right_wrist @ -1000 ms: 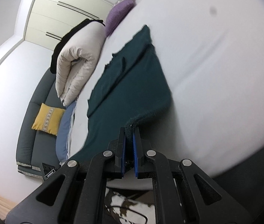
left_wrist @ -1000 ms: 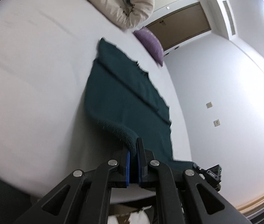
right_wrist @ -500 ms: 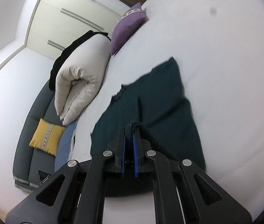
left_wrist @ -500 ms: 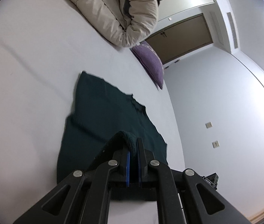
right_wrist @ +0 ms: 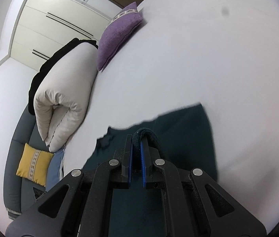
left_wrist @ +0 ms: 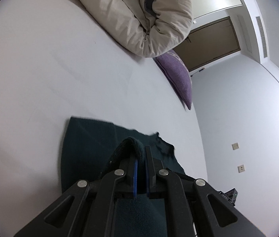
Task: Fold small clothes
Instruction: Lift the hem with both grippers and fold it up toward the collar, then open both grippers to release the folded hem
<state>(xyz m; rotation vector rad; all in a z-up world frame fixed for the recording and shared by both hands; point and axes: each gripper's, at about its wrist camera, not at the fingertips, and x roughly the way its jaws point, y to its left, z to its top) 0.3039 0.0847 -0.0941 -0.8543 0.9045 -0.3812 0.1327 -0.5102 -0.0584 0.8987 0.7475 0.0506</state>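
Note:
A dark green knitted garment (left_wrist: 88,148) lies on the white bed, doubled over on itself. My left gripper (left_wrist: 141,154) is shut on a thick edge of this garment, which loops over its left finger. In the right wrist view the same garment (right_wrist: 182,130) spreads ahead and to the right. My right gripper (right_wrist: 137,140) is shut on another part of its edge, a fold of cloth pinched between the blue pads. Both held edges hang just short of the garment's far edge. The cloth under both grippers is hidden by the black fingers.
The white bed sheet (left_wrist: 40,69) stretches wide around the garment. A rolled beige duvet (left_wrist: 139,17) and a purple cushion (left_wrist: 178,77) lie at the far end. A grey sofa with a yellow cushion (right_wrist: 34,165) stands beside the bed. Wardrobes (right_wrist: 60,25) and a brown door (left_wrist: 212,43) lie beyond.
Both grippers carried the held edge forward over the garment toward its far edge. The garment now lies folded over itself and looks much shorter; duvet and cushion appear closer.

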